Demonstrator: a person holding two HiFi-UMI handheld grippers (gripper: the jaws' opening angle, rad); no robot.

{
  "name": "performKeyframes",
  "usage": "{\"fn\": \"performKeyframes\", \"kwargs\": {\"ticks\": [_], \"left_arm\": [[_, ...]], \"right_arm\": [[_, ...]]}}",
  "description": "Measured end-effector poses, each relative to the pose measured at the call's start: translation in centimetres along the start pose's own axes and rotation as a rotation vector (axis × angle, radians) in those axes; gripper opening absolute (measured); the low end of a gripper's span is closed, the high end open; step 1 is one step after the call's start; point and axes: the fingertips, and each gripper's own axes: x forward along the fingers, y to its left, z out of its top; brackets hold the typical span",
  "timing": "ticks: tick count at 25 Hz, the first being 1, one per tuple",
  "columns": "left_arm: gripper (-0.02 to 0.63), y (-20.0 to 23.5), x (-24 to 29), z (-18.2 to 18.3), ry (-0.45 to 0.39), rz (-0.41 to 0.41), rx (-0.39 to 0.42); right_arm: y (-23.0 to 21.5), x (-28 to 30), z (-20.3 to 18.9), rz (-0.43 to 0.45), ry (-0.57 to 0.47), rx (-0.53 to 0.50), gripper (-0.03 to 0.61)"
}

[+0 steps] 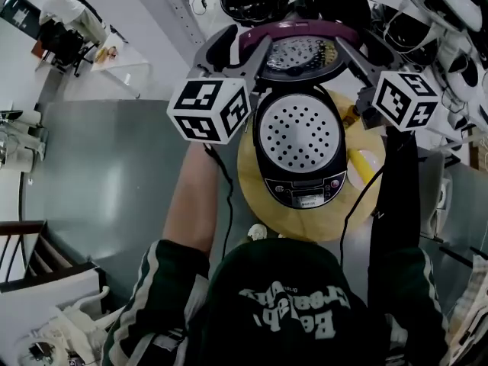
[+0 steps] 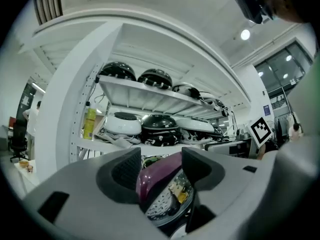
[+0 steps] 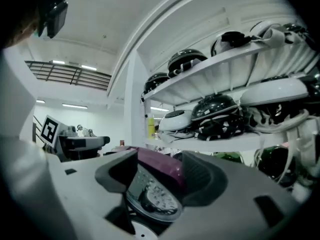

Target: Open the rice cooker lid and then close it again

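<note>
The black rice cooker stands on a round wooden tabletop with its purple lid raised upright at the back. A white perforated plate shows in the open pot. My left gripper is at the lid's left edge and my right gripper at its right edge. In the left gripper view the jaws stand wide with the purple lid rim between them, not pressed. In the right gripper view the jaws are also wide round the lid rim.
White shelves behind the cooker carry several other rice cookers and a yellow bottle. A thick white post stands at the shelf's left. Grey floor lies left of the table. A person sits at a desk far left.
</note>
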Motion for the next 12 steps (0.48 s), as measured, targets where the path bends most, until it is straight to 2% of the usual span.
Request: {"fn": "performKeyframes", "kwargs": {"ticks": [4, 7, 10, 12], "left_arm": [[0.260, 1.0, 1.8, 0.0, 0.043, -0.005, -0.033], [0.267, 1.1, 2.9, -1.1, 0.092, -0.037, -0.085], [0.275, 1.0, 3.3, -1.7, 0.111, -0.037, -0.103], [0.276, 0.9, 3.2, -1.7, 0.106, -0.032, -0.108]], "right_arm": [[-1.1, 2.3, 0.2, 0.024, 0.028, 0.053, 0.311], [-1.8, 3.2, -0.1, 0.055, 0.048, 0.133, 0.342], [-1.7, 3.4, -0.5, 0.107, 0.069, 0.224, 0.337], [-1.6, 3.2, -0.5, 0.122, 0.084, 0.229, 0.336]]}}
